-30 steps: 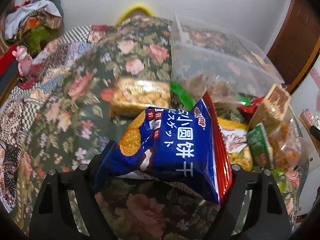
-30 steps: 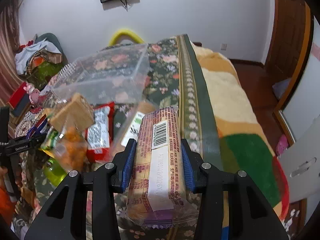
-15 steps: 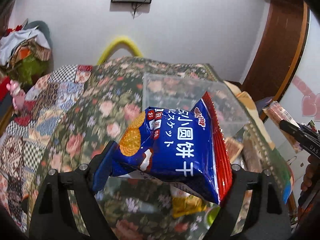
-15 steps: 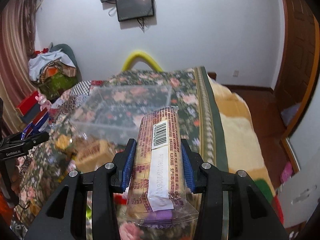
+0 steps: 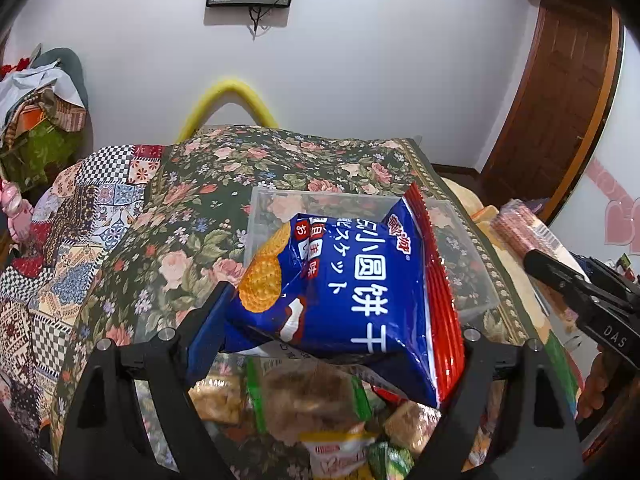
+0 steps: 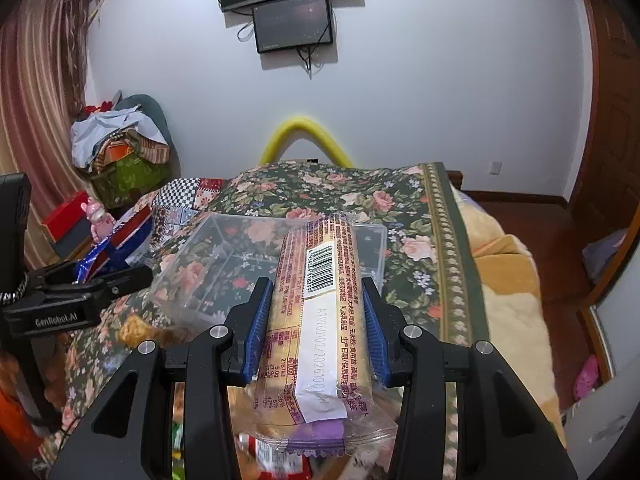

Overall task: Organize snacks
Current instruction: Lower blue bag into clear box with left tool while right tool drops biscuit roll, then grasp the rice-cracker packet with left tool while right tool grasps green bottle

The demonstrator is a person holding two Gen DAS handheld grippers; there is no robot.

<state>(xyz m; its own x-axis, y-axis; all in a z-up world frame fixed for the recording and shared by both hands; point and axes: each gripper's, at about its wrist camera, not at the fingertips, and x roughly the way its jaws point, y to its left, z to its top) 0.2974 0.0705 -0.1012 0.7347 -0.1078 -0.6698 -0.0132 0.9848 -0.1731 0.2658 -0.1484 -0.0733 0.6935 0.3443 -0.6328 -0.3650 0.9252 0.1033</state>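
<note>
My left gripper is shut on a blue biscuit bag with a red edge, held in the air in front of a clear plastic box on the floral bedspread. My right gripper is shut on a long gold biscuit sleeve with a barcode, also raised, with the clear box just beyond it. The right gripper and its sleeve show at the right edge of the left wrist view. The left gripper shows at the left of the right wrist view.
A pile of loose snack packets lies under both grippers on the bed. A yellow foam arch stands at the far end by the wall. Clutter sits at the left; the bed's edge and a yellow blanket are at the right.
Both grippers have risen and tilted up with their packets. The snack pile has dropped low in both views and the clear box now lies straight ahead, seen from above.
</note>
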